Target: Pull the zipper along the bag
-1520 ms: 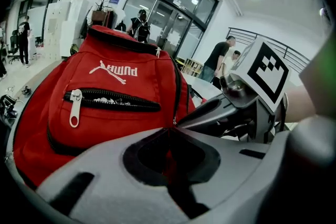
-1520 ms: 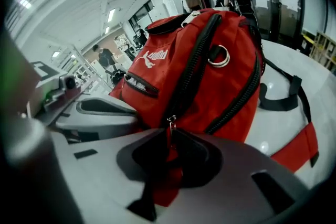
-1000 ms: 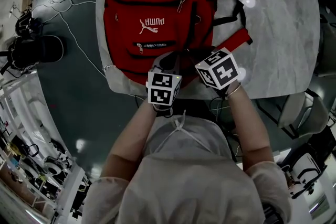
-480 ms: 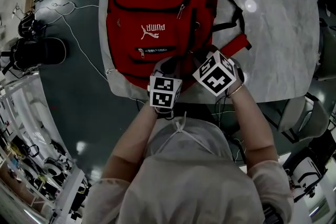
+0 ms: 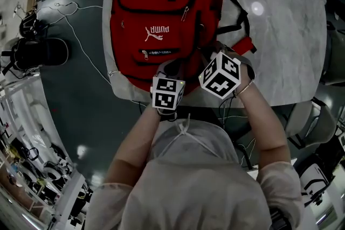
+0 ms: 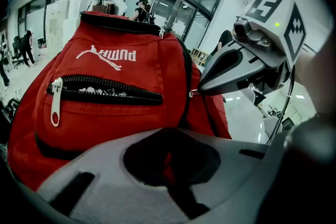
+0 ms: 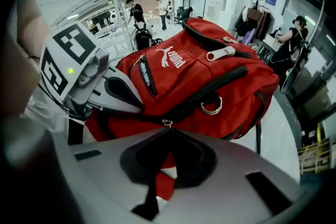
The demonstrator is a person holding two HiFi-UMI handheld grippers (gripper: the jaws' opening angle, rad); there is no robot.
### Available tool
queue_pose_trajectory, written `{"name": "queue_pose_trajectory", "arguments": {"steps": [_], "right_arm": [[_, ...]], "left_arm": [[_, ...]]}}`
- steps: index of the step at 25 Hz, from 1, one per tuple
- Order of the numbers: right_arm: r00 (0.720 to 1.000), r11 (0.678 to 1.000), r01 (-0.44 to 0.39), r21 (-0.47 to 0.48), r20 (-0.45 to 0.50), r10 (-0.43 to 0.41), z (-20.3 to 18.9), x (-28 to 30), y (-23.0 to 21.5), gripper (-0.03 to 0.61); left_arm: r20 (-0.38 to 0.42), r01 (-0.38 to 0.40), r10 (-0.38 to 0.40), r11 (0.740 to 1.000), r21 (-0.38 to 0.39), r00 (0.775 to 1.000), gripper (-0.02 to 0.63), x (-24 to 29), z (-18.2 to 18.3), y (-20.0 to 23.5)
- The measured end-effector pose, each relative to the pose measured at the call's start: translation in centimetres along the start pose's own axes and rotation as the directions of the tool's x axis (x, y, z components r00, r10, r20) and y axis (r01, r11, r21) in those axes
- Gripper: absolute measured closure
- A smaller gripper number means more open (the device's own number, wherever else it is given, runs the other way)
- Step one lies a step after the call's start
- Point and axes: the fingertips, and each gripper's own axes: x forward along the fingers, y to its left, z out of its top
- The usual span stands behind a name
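Observation:
A red backpack [image 5: 161, 8] lies flat on the grey marble table [image 5: 285, 24]. Its main black zipper track [image 7: 210, 92] runs along the side nearest me. My right gripper [image 5: 207, 55] is shut at the small metal zipper pull [image 7: 167, 123], which sits right at its jaw tips. In the left gripper view the right gripper [image 6: 202, 89] touches the same pull [image 6: 192, 94]. My left gripper [image 5: 172, 65] is shut on red fabric at the bag's near edge, just left of the right one. A front pocket zipper [image 6: 105, 91] with a white pull is closed.
Black shoulder straps [image 5: 237, 24] trail off the bag's right side onto the table. On the floor to the left are a black bag [image 5: 38, 51] and white cables [image 5: 81, 35]. Chairs [image 5: 312, 116] stand at the right. People stand far in the background.
The right gripper has tilted and edged slightly up along the bag's side. The left gripper has stayed nearly still on the fabric.

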Motion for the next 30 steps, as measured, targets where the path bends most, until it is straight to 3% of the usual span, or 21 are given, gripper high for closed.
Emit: {"name": "queue_pose_trajectory", "arguments": {"steps": [12, 30], "right_arm": [[0.982, 0.967, 0.188, -0.173, 0.017, -0.188, 1.3, -1.7, -3.0, 0.552], [0.950, 0.910, 0.301, -0.286, 0.008, -0.312, 3.5, -3.9, -6.9, 0.552]], "left_arm": [[-0.002, 0.018, -0.018, 1.000, -0.025, 1.000, 0.594, 0.1, 0.0, 0.0], [-0.003, 0.020, -0.020, 1.000, -0.022, 1.000, 0.594, 0.3, -0.1, 0.1]]}}
